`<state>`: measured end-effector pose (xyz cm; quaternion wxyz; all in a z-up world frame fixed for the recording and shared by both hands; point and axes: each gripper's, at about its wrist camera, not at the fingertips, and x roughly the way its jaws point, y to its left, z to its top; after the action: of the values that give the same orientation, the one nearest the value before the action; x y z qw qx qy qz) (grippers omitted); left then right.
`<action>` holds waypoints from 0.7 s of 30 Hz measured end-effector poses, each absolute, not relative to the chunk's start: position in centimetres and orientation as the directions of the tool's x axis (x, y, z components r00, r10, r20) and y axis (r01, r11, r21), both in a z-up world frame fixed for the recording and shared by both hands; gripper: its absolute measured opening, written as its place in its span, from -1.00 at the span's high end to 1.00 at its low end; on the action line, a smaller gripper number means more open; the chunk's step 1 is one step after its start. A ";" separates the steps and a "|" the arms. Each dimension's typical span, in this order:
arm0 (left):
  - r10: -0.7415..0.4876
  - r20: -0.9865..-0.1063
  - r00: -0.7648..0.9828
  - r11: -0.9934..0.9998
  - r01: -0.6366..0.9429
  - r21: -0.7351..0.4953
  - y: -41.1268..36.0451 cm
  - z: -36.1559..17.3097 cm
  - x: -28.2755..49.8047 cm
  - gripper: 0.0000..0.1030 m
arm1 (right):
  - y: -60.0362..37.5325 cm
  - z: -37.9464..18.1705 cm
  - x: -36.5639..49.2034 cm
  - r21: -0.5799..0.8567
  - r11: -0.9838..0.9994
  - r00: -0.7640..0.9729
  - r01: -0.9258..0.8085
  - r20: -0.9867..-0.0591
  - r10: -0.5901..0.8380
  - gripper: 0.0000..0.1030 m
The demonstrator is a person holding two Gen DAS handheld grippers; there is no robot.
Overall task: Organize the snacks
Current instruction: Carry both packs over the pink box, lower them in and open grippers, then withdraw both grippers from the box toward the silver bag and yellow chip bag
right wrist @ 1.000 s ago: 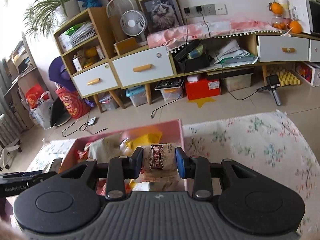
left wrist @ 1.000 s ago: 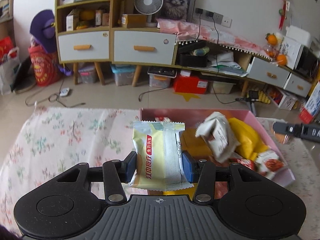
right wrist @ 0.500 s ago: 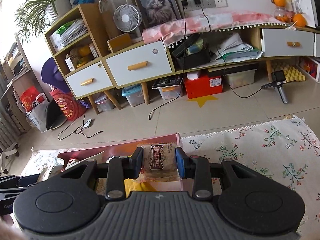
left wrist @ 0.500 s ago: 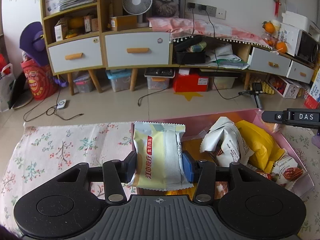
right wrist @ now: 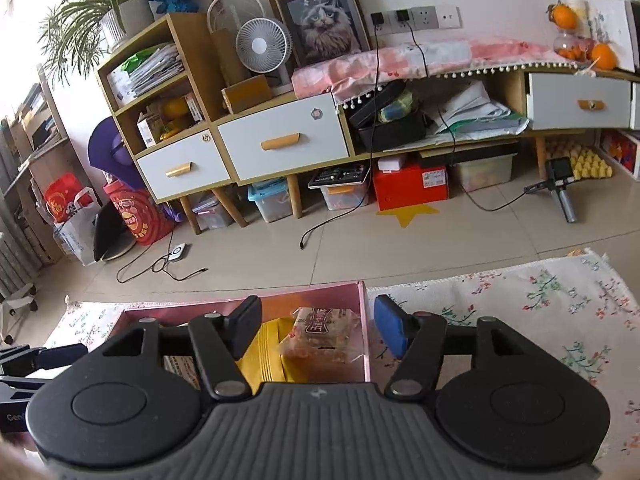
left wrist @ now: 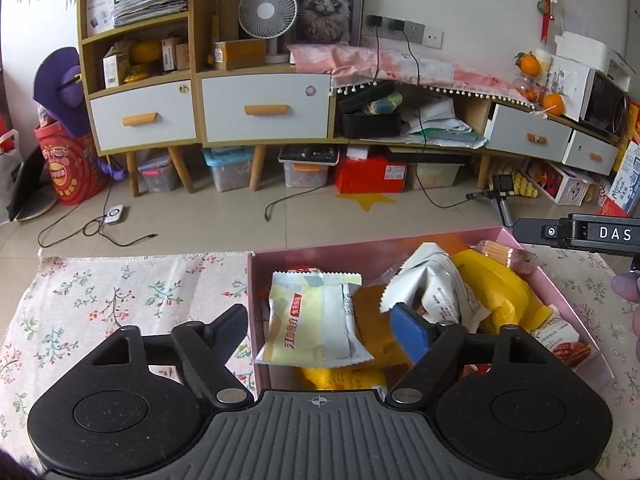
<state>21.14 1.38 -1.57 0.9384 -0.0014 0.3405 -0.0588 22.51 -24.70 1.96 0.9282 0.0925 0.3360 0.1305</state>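
Observation:
A pink box (left wrist: 560,296) on the floral tablecloth holds several snack packets. My left gripper (left wrist: 320,324) is open above its left end; a pale yellow-and-white packet (left wrist: 312,324) lies free between the fingers, on the other snacks. My right gripper (right wrist: 316,320) is open over the box's right end (right wrist: 363,320); a brown clear-wrapped cake packet (right wrist: 320,336) lies free in the box below it, beside a yellow packet (right wrist: 268,352). A white packet (left wrist: 436,284) and a yellow bag (left wrist: 496,292) fill the box's right side. The right gripper also shows in the left wrist view (left wrist: 580,234).
The floral tablecloth (left wrist: 120,300) spreads left of the box and also right of it (right wrist: 520,312). Beyond the table edge are the tiled floor, cables, storage bins and wooden cabinets with drawers. A nut packet (left wrist: 560,340) lies at the box's near right corner.
Both grippers have opened. The pale yellow packet left my left gripper and the brown cake packet left my right gripper; both now lie in the pink box.

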 end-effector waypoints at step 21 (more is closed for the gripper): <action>-0.092 -0.695 0.713 0.995 0.047 -0.083 2.5 -1.8 10.4 -0.89 | -24.5 3.4 14.3 0.147 0.976 0.717 -0.162 -0.662 0.219 -0.88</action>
<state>10.38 2.53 -1.76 0.9251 -0.0297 0.3768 -0.0376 14.34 -24.50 3.40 0.9256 0.0391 0.3620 0.1030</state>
